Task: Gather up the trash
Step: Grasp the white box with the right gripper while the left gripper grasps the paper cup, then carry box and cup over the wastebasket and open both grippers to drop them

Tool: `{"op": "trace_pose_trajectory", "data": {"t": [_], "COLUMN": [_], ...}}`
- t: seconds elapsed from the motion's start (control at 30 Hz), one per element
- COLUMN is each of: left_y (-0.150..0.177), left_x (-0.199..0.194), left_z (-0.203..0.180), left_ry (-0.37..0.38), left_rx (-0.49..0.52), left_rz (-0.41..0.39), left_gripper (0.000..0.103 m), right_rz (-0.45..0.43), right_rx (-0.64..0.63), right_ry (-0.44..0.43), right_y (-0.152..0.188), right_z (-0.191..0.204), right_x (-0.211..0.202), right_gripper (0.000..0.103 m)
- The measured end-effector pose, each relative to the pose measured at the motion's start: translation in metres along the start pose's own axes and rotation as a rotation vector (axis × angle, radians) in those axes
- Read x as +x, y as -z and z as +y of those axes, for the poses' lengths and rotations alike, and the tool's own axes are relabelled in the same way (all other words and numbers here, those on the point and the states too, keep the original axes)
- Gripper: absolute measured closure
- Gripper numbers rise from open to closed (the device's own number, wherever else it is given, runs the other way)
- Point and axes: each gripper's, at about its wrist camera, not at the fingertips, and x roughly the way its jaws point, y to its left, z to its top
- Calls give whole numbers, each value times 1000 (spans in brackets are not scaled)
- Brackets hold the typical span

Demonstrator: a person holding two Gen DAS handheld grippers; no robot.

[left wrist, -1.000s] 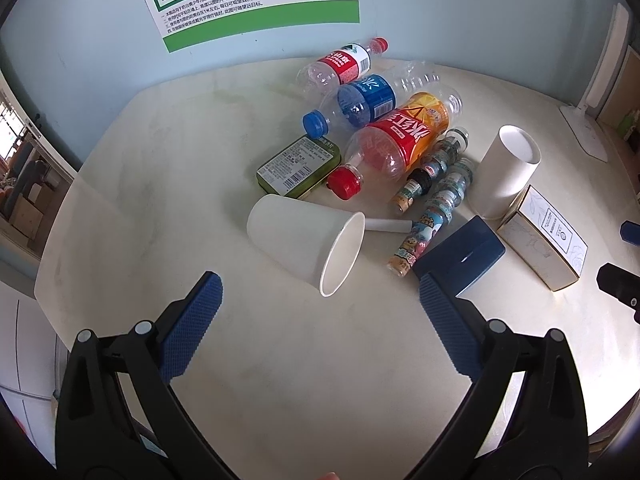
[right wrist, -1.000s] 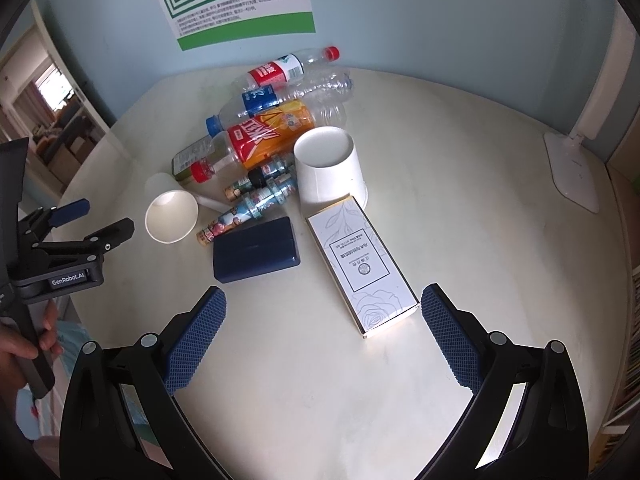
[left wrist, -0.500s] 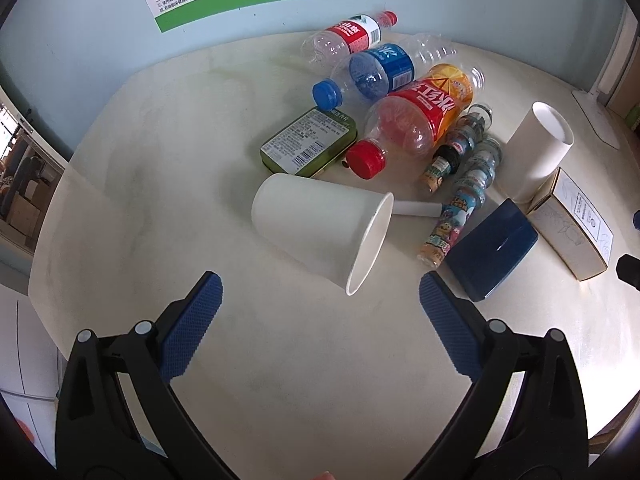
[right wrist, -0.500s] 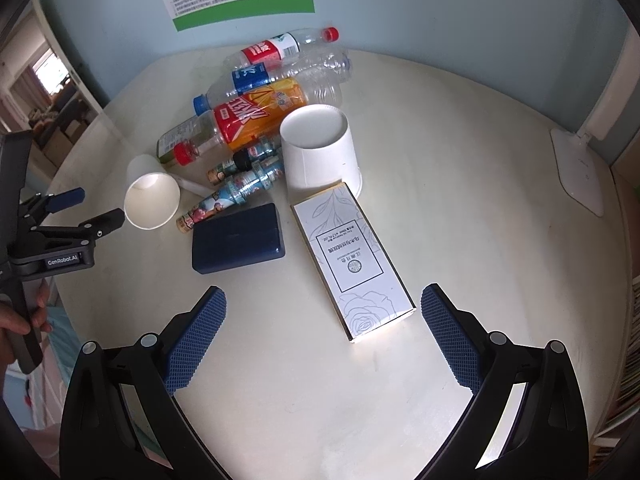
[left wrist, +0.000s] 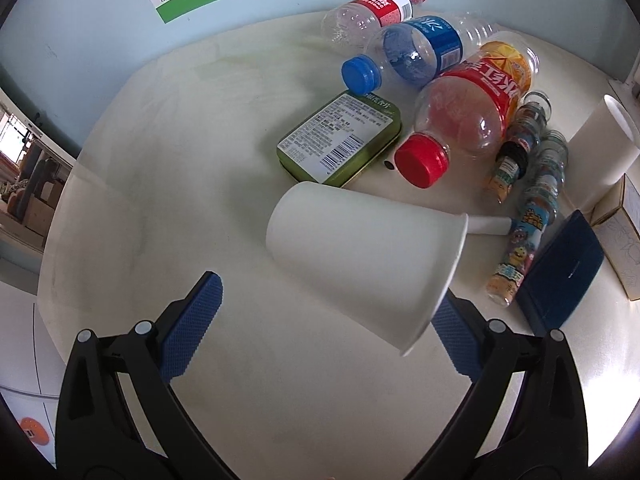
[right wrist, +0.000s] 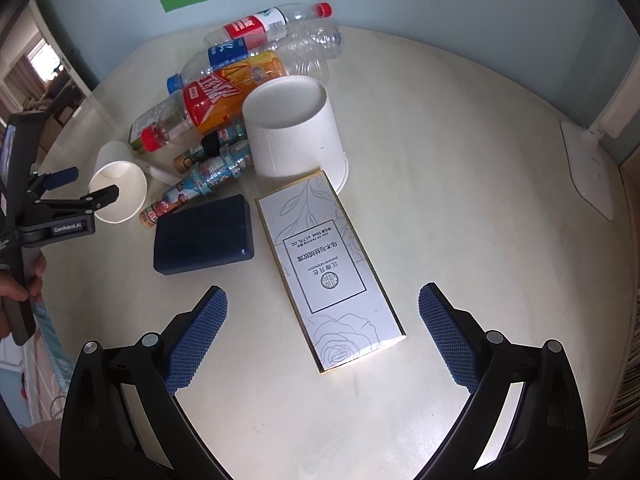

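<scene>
A heap of trash lies on the round table [right wrist: 460,184], and the tipped cup [left wrist: 360,256] at its near left corner is the landmark. Just behind the cup lies a green tin [left wrist: 340,138], label up, and beside it a red-capped orange bottle [left wrist: 468,116] whose cap points at the cup. Behind those lie a blue-capped bottle [left wrist: 404,54] and a red-labelled water bottle [left wrist: 372,12]. To the cup's right a white stick [left wrist: 486,225] pokes out from behind its rim, then two small cartoon-printed bottles [left wrist: 528,216], a navy box [right wrist: 204,234] and, farther right, an upturned tub [right wrist: 294,128] touching a long white carton [right wrist: 328,264].

The cup is plain white paper, on its side, mouth to the right, undented. The left gripper [left wrist: 324,316] has its jaws spread wide on either side of the cup's near wall; the rim overlaps the right pad [left wrist: 452,336], and whether they touch I cannot tell. The left pad [left wrist: 192,324] stands clear of it.

The right gripper [right wrist: 320,340] hangs with jaws spread wide over the near end of the carton, gripping nothing.

Left of the cup the tabletop is bare up to its curved edge. Right of the carton it runs bare to a white lamp base [right wrist: 590,172].
</scene>
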Motion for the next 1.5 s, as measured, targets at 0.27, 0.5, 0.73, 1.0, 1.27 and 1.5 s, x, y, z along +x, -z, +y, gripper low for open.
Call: {"op": "trace_pose_trajectory", "data": {"t": [0.27,0.5,0.73,1.0,1.27,1.5], "left_y": [-3,3,18,37,65,133], "left_x": [15,14,-9,-37,-71,-105], "left_z": [-7,6,15,33,67,122], "left_ry": [-32,49,93,97,78,-31], "left_rx": [57,-4,-55,-116,-223,-403], "left_rz": [26,37,-14,-69,-106,-91], "left_gripper": [51,94,100,100,100,100], "right_rz": [71,65,47,-10,-68,-36], "right_rx": [7,35,14,-25,-195,-453], "right_ry": [-23,-97,-138,-181,-288,-459], "right_y": [0,1,11,17,-4,-25], "right_z": [-9,-13,-11,3,65,175], "right_x": [27,25,-7,-46,-71,-69], "right_gripper": [35,52,54,54,54,54]}}
